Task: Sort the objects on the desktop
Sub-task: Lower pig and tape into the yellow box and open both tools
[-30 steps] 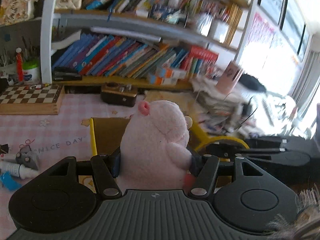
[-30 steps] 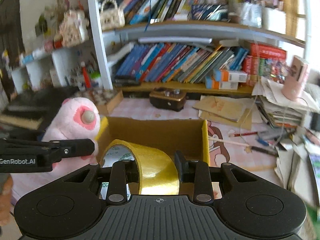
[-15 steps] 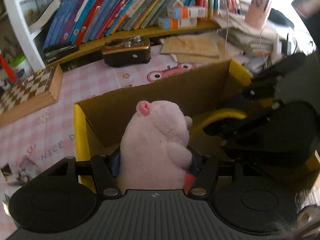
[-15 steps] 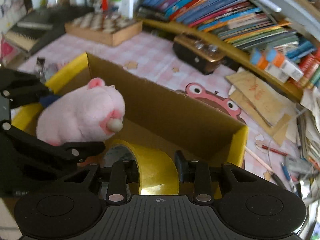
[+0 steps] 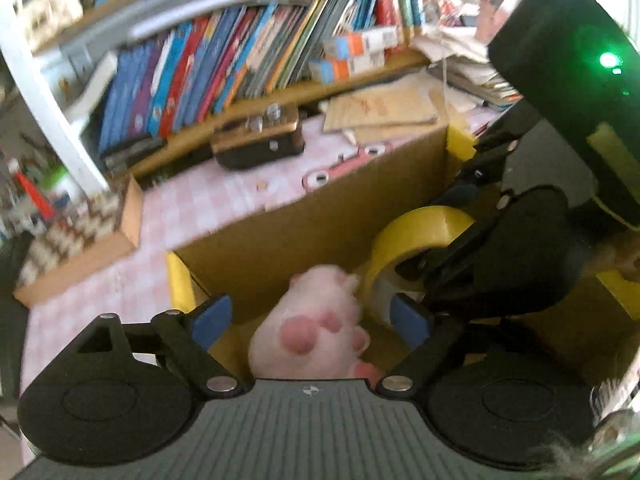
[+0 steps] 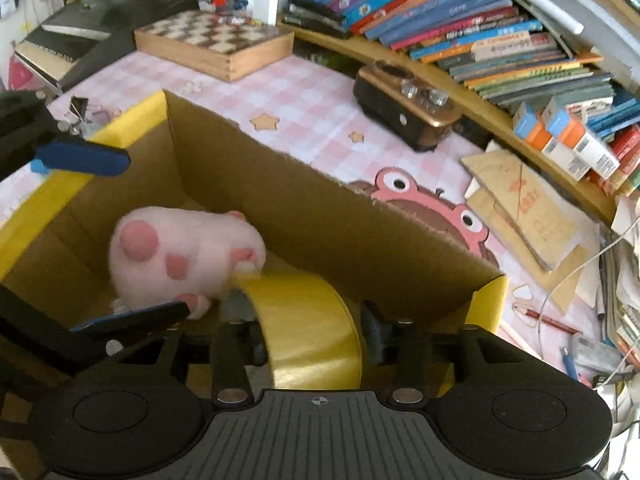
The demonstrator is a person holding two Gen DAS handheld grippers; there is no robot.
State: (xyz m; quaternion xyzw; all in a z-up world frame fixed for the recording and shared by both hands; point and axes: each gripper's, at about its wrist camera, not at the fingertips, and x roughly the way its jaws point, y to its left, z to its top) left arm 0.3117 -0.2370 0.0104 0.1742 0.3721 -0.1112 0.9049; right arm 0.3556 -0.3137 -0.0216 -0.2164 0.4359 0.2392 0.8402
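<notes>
A pink plush toy (image 5: 316, 332) lies tipped over on the floor of a cardboard box (image 5: 320, 216) with yellow rims. My left gripper (image 5: 311, 322) hangs over it, its jaws opening wide and its blue pads (image 5: 212, 322) clear of the plush on both sides. In the right wrist view the plush (image 6: 176, 256) rests against a yellow tape roll (image 6: 308, 328). The roll stands on edge between the fingers of my right gripper (image 6: 312, 336), whose jaws are opening with slim gaps to the roll. The box wall (image 6: 320, 220) rises just behind both.
A wooden chessboard box (image 6: 216, 40) and a brown device with knobs (image 6: 404, 108) sit on the pink checked cloth beyond the box. Rows of books (image 6: 460, 28) line the shelf behind. Papers and pens (image 6: 548, 320) crowd the right side.
Both grippers came down into the box. The left jaws spread and the plush dropped out and tipped over. The right jaws widened off the tape roll.
</notes>
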